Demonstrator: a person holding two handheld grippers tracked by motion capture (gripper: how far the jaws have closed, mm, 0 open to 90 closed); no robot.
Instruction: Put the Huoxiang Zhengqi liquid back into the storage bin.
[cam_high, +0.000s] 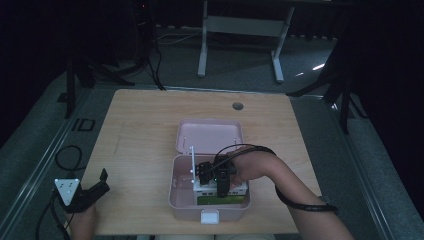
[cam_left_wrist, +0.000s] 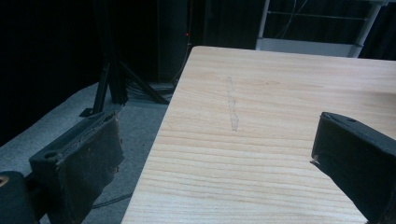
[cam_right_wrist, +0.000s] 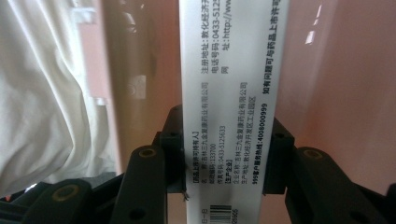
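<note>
The right gripper was down inside the open pink box, which stood near the front edge of the wooden table. Its two black jaws were closed on a white carton printed with black text and a barcode. In the right gripper view the carton ran straight up from between the jaws, and each pad pressed flat against one of its long sides, so the carton was held firmly and not loose. Behind the carton the pink wall of the box was very near, and on the left side of that view a white, crumpled material lay in the box.

In the high view the carton showed as a thin white edge standing upright, just beside the left wall of the box, at the tip of the right gripper. Other white packs and a green item lay in the bottom of the box under the hand. The lid of the box lay flat open behind it.

The left gripper rested at the front left corner of the table, well apart from the box. Its jaws stood wide apart with nothing between them, only bare wood.
</note>
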